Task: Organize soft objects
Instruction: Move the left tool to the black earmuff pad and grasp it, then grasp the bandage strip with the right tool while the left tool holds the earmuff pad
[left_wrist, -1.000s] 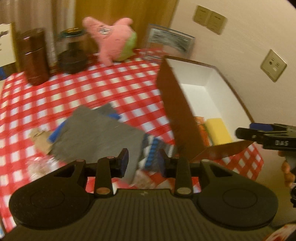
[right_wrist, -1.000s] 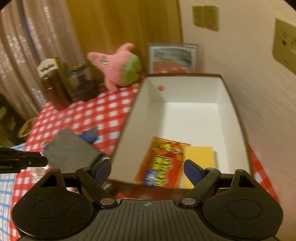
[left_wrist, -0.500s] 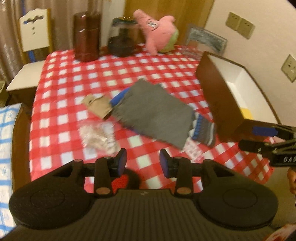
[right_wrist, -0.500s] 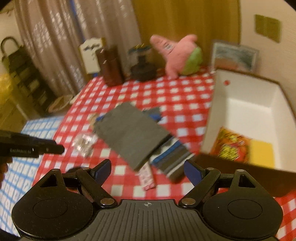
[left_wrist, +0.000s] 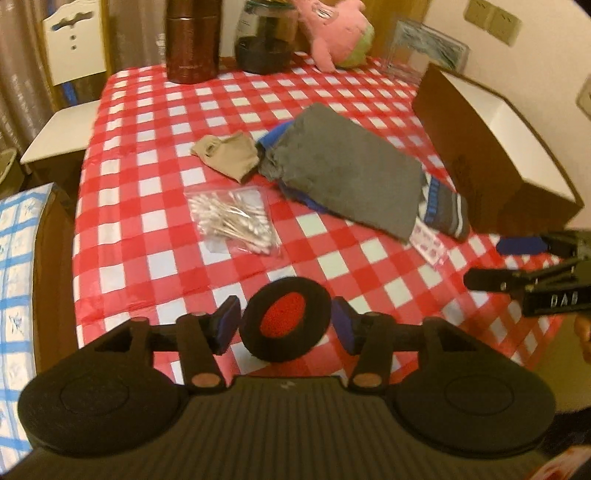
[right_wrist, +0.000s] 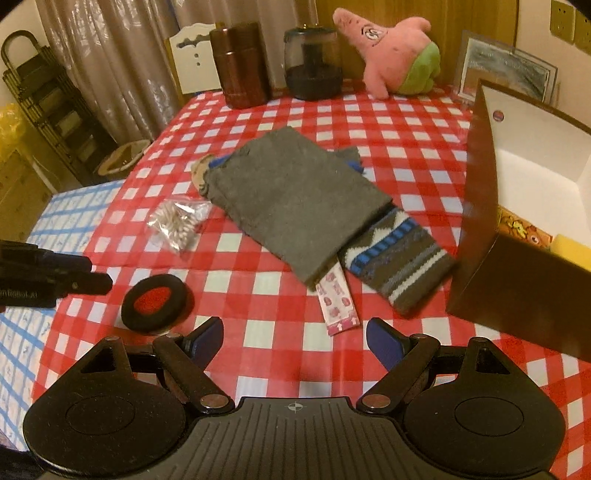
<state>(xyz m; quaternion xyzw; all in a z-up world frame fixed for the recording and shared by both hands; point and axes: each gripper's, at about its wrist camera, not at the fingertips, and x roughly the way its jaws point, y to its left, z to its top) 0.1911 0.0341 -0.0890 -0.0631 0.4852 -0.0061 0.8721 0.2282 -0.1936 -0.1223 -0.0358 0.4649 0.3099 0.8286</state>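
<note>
1. Grey cloth (right_wrist: 291, 201) lies flat on the table, ahead of my right claw (right_wrist: 294, 341) and slightly to its left, and ahead and to the right of my left claw (left_wrist: 284, 326).
2. A patterned sock (right_wrist: 397, 262) in grey, blue and white pokes out from under the cloth's near edge, just ahead and to the right of my right claw. Its toe end lies close against the box.
3. A beige fabric piece (left_wrist: 227, 157) touches the cloth's far left corner, well ahead of my left claw.
4. A black foam ring with a red centre (left_wrist: 285, 324) sits between the fingers of my left claw. The jaws are spread wider than the ring and do not touch it. From my right claw it lies near, off to the left.
5. My right claw is open, holding nothing, its blue pads (right_wrist: 384, 345) wide apart above the red and white checked tablecloth (right_wrist: 388, 122).
6. A pink printed packet (right_wrist: 338, 302) lies straight ahead of my right claw, partly tucked under the cloth.
7. A clear bag of cotton swabs (left_wrist: 234, 219) rests ahead and to the left of my left claw.
8. A brown box with a white interior (right_wrist: 517, 206) stands to the right of both claws, with an orange packet and something yellow inside.
9. At the far table edge sit a pink star plush (right_wrist: 395, 55), a dark jar (right_wrist: 313, 62) and a brown canister (right_wrist: 243, 64).
</note>
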